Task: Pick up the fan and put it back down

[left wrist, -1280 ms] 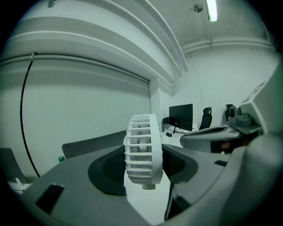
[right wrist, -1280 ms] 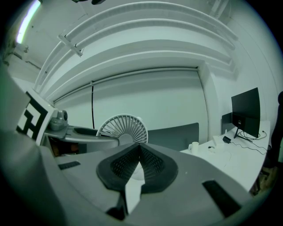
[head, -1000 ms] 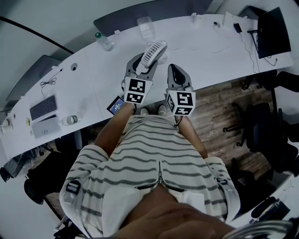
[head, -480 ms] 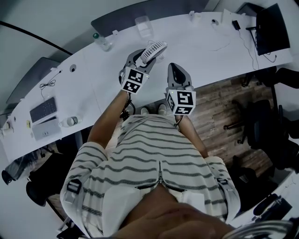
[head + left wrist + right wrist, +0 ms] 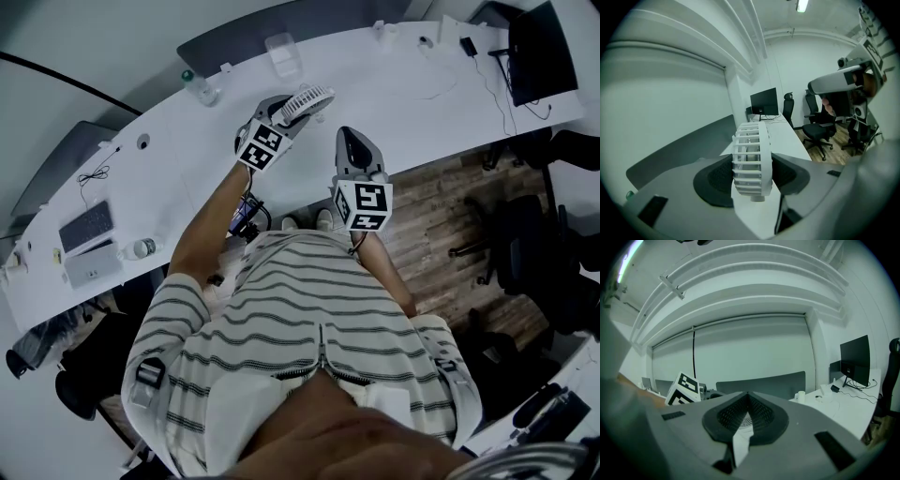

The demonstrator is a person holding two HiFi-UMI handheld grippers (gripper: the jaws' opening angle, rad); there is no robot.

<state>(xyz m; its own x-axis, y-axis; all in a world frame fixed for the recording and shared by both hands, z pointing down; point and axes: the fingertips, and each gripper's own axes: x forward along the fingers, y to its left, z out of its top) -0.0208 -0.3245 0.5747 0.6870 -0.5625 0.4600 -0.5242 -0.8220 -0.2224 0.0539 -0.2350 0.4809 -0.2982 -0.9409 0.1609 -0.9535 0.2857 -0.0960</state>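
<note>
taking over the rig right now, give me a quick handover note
Left gripper: jaws closed on the white fan, one pad on each side of its cage, over the desk.
Right gripper: jaws shut, empty, held beside the left one near the desk edge.
Done: fan is gripped. Whether its base touches the desk cannot be told.
Left: make sure the fan stands on the desk, open the jaws, pull back.

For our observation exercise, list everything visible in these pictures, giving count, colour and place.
fan: one, white, between the left gripper's pads
desk: one, white, curved, ahead
upright bottle: one, clear, left of fan
lying bottle: one, clear, near keyboard
keyboard: one, grey, desk's left end
monitor: one, black, desk's right end
office chairs: several, black, floor at right
left gripper: grey, shut on fan
right gripper: grey, shut, empty
</note>
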